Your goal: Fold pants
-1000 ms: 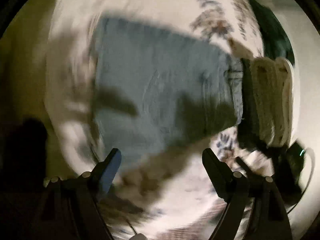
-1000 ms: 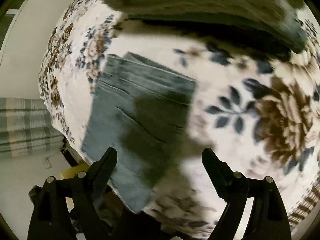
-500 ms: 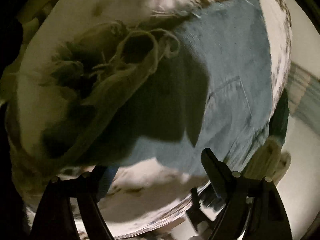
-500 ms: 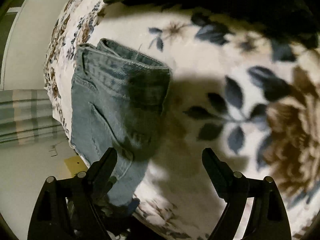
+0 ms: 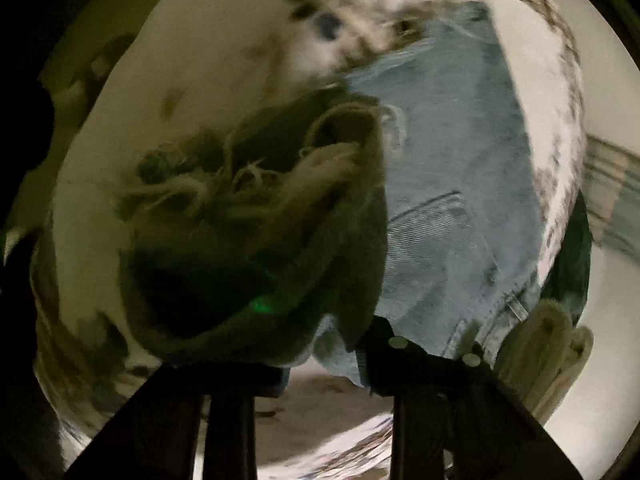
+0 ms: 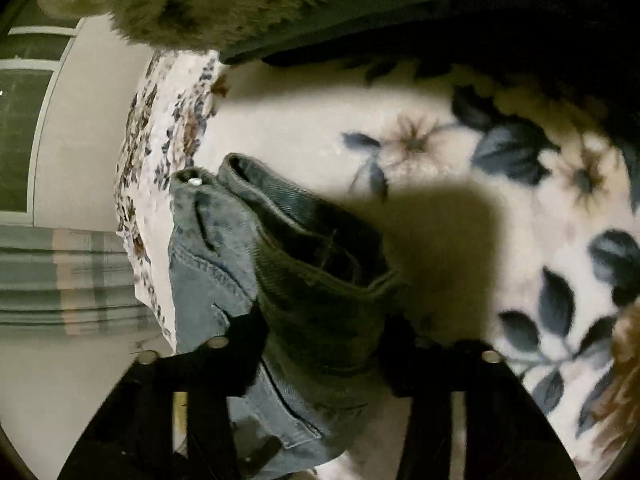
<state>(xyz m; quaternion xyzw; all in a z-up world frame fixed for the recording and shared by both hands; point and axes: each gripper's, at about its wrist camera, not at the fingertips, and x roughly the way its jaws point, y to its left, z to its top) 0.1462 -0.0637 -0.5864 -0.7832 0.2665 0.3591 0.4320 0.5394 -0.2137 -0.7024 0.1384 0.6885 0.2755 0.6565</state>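
Denim pants [image 6: 320, 288] waistband fills right view; frayed hems [image 5: 248, 192] left

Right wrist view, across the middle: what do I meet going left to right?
Window → striped fabric → floral blanket's hanging edge → jeans → shadow on the blanket → blue leaf print.

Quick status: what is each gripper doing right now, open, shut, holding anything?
Left gripper: shut on the frayed hem end of the light blue denim pants.
Right gripper: shut on a folded edge of the same pants.
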